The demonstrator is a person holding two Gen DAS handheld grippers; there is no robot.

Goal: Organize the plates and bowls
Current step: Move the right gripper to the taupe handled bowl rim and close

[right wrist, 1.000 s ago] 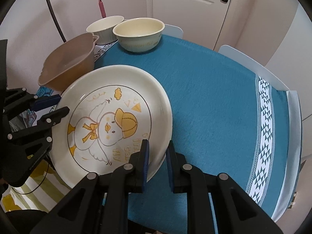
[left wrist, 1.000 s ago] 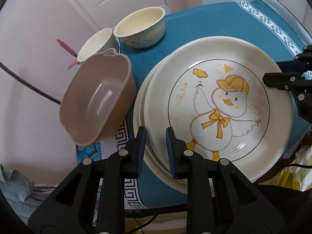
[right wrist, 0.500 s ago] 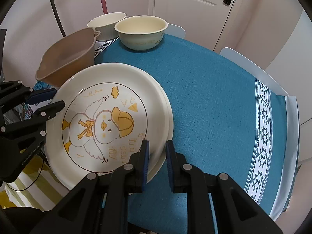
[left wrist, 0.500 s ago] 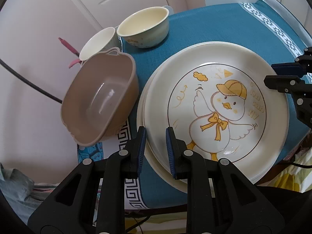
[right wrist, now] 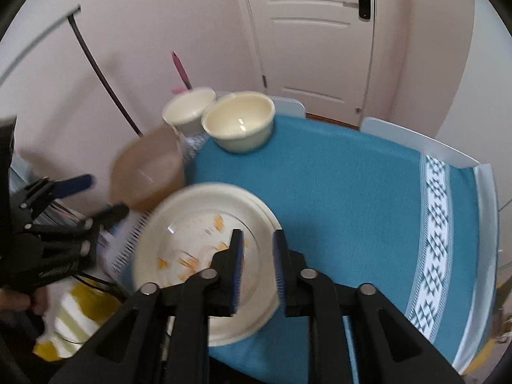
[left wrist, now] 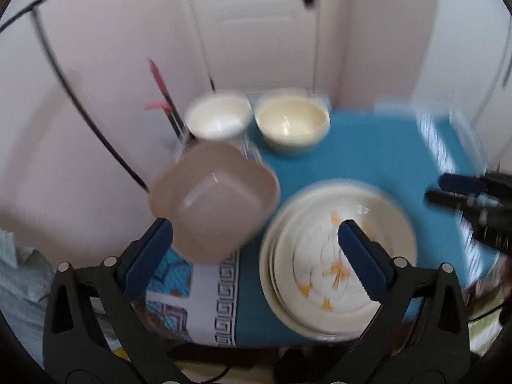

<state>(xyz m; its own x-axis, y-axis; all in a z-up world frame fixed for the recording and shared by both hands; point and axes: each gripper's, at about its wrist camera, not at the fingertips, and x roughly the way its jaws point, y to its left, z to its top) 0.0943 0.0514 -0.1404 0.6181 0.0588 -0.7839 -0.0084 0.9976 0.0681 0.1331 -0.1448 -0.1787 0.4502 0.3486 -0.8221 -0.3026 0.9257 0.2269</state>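
Note:
A cream plate with a duck drawing (left wrist: pixel 323 249) lies on top of other plates at the table's near edge; it also shows in the right wrist view (right wrist: pixel 198 240). My left gripper (left wrist: pixel 256 246) is open wide and empty, raised above the plates and the brown square bowl (left wrist: pixel 214 198). My right gripper (right wrist: pixel 257 262) is open a little and empty, above the stack's right rim. A cream bowl (left wrist: pixel 292 124) and a white bowl (left wrist: pixel 219 118) stand at the back. Both views are blurred.
The table has a teal cloth (right wrist: pixel 336 185) with a white patterned band (right wrist: pixel 438 224) on the right. A wall with a dark cable (left wrist: pixel 96 128) is at the left, a white door (right wrist: pixel 320 32) behind. The brown bowl (right wrist: pixel 147 169) overhangs the table's left edge.
Both grippers let go of the duck plate, which now lies on the stack. Both have opened and pulled up and back; the left opened wide.

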